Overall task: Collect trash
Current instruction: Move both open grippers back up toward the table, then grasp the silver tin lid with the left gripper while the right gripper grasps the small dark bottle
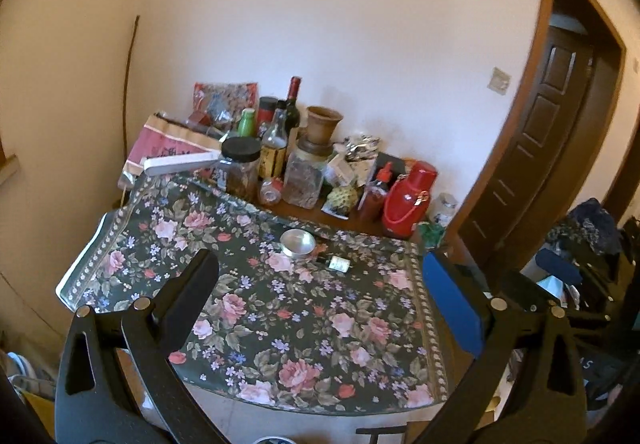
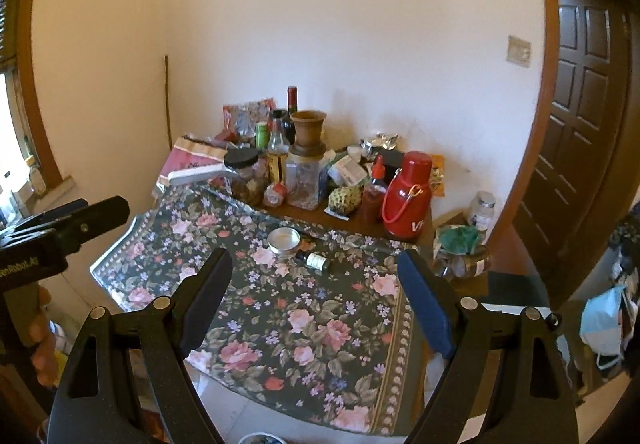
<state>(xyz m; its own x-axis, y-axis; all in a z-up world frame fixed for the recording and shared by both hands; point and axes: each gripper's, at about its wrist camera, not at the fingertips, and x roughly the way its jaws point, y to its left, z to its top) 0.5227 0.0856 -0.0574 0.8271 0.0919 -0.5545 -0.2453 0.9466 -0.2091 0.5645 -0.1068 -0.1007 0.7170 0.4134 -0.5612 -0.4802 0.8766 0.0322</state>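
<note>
A small dark bottle [image 1: 338, 263] [image 2: 316, 261] lies on its side on the floral tablecloth [image 1: 300, 324] [image 2: 312, 324]. Just behind it sits a round silver tin [image 1: 297, 242] [image 2: 284, 239]. My left gripper [image 1: 320, 258] is open, held above the table's near edge with nothing between its fingers. My right gripper [image 2: 315, 256] is open too and holds nothing. Both stand well short of the bottle and tin. In the right wrist view, the left gripper's body [image 2: 80, 220] and a hand [image 2: 40, 336] show at the left edge.
Jars, bottles, a clay pot [image 1: 323, 124] [image 2: 308, 130], crumpled foil [image 1: 362, 146] [image 2: 380, 142] and a red thermos [image 1: 408, 200] [image 2: 408, 196] crowd the table's far side by the wall. A crumpled green bag [image 2: 460, 238] lies right of the cloth. A dark door [image 2: 576, 132] stands right.
</note>
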